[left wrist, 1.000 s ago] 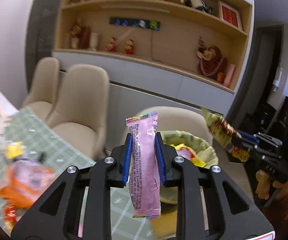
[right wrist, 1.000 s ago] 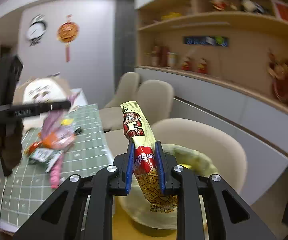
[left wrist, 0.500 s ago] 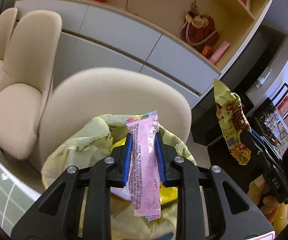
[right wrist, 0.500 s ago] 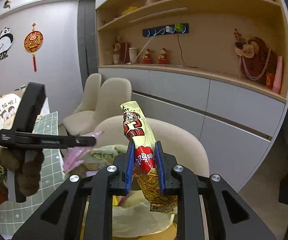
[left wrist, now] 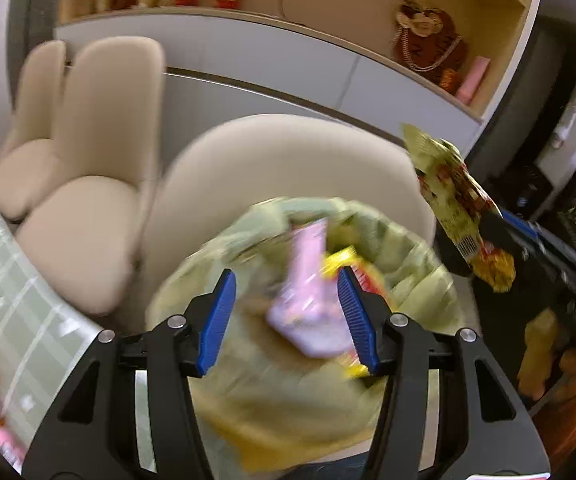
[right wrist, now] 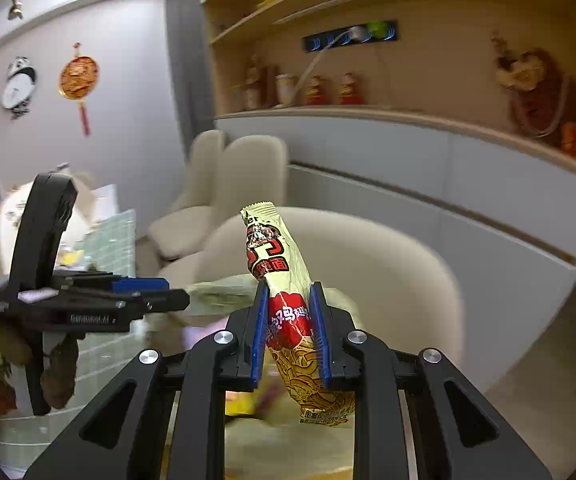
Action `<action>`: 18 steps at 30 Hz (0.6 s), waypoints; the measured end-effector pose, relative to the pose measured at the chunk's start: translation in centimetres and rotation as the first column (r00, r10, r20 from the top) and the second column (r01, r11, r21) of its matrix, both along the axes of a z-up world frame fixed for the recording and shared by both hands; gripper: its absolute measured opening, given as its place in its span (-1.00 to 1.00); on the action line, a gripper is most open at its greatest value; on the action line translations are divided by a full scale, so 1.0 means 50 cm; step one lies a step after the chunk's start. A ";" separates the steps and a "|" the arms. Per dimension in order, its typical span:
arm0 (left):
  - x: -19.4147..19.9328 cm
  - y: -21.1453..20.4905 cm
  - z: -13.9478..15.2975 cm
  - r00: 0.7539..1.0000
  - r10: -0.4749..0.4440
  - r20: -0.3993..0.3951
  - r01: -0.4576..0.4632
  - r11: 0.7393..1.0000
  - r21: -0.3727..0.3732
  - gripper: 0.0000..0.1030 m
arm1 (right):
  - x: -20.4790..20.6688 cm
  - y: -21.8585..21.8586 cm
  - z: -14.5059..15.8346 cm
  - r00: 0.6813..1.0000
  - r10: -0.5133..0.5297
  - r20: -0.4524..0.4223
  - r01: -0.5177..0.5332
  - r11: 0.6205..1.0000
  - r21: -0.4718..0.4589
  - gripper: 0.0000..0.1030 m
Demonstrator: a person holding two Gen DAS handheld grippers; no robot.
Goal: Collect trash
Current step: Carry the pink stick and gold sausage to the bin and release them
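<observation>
Beige chair (left wrist: 288, 168): its curved back stands at 12 o'clock behind the bin; two more beige chairs (left wrist: 87, 160) sit at 10 o'clock.
Green-lined trash bin (left wrist: 400, 256): fills the lower centre of the left wrist view, directly under the left tongs; the yellow and red wrappers (left wrist: 348, 264) lying in it are blurred.
Green grid tablecloth (left wrist: 19, 312): the table edge lies at 8 o'clock of the bin, with blurred packets at the far left rim.
Left gripper (left wrist: 285, 316): blue pads spread wide, gripping nothing; a gloved hand holds its handle in the right wrist view, fingers levelled over the bin rim.
Pink wrapper (left wrist: 308, 300): blurred, loose between the spread pads over the bin mouth, close to the right pad; contact cannot be told.
Right gripper (right wrist: 290, 334): pads narrowed onto the packet, held at 3 o'clock of the bin.
Yellow-and-red snack packet (right wrist: 271, 256): pinched at its lower half, standing nearly upright, top leaning slightly toward 11 o'clock.
</observation>
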State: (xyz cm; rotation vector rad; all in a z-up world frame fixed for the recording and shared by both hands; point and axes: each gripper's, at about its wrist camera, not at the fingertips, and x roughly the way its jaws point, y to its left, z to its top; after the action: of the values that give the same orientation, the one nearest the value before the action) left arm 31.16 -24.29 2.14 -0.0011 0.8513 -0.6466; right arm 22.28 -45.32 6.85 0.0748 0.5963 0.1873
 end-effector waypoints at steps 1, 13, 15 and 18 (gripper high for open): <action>-0.012 0.017 0.001 1.000 0.005 0.012 -0.006 1.000 0.012 -0.02 | 0.015 0.016 -0.007 0.999 0.035 -0.030 -0.034 0.999 0.024 -0.60; -0.108 0.196 -0.066 0.996 0.082 -0.030 -0.079 0.994 0.080 -0.02 | 0.126 0.109 -0.162 0.933 -0.003 -0.359 -0.087 0.968 -0.234 -0.60; -0.109 0.208 -0.074 0.995 0.093 -0.036 -0.089 0.992 0.089 -0.02 | 0.121 0.103 -0.174 0.924 -0.031 -0.381 -0.069 0.967 -0.245 -0.60; -0.109 0.230 -0.084 0.992 0.114 -0.062 -0.109 0.991 0.078 -0.02 | 0.121 0.097 -0.180 0.917 -0.031 -0.398 -0.066 0.972 -0.226 -0.59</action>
State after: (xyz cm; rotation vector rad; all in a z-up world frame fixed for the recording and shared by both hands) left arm 25.70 -12.77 -2.08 -0.0029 0.9322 -0.5116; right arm 28.31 -40.49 -2.17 -0.1263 1.0257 0.1171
